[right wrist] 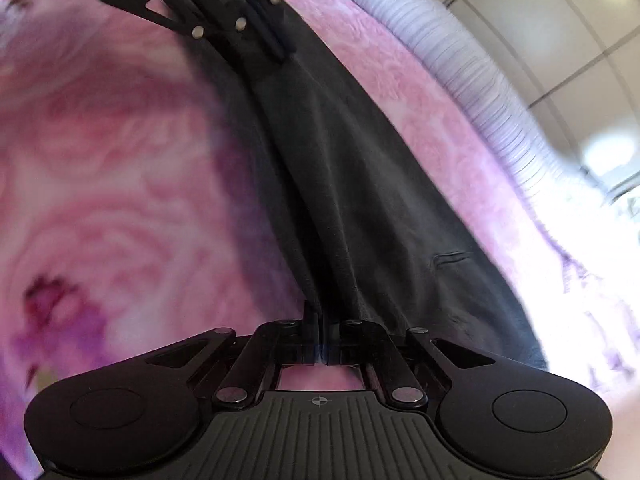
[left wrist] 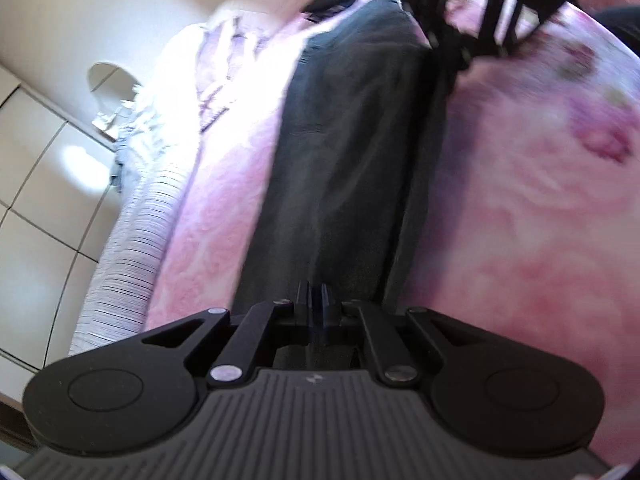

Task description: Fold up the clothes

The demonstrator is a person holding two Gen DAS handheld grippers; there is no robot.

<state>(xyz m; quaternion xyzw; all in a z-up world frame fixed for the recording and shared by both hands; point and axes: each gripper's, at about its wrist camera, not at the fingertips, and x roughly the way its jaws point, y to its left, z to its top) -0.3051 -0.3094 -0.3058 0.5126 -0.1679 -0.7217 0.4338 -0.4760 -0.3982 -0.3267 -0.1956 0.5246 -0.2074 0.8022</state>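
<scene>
1. Dark grey garment [left wrist: 352, 160] is lying as a long strip on the pink floral bedspread [left wrist: 540, 200], running from 6 o'clock to 12 o'clock in the left wrist view.
2. Left gripper [left wrist: 316, 296] is sitting clenched at 6 o'clock, fingers pinching the near end of the garment.
3. Right gripper [right wrist: 320, 320] is also sitting clenched at 6 o'clock in its own view, with a fold of the garment [right wrist: 360, 200] caught between its fingers.
4. Each gripper is showing up at 12 o'clock in the other's view, at the opposite end of the strip: right gripper [left wrist: 460, 60], left gripper [right wrist: 276, 44].
5. Garment is hanging slightly taut between the two, with creases running lengthwise.
6. White ribbed bed edge [left wrist: 132, 248] is running along 9 o'clock, tiled floor [left wrist: 40, 208] beyond it.
7. Both views are showing motion blur.
</scene>
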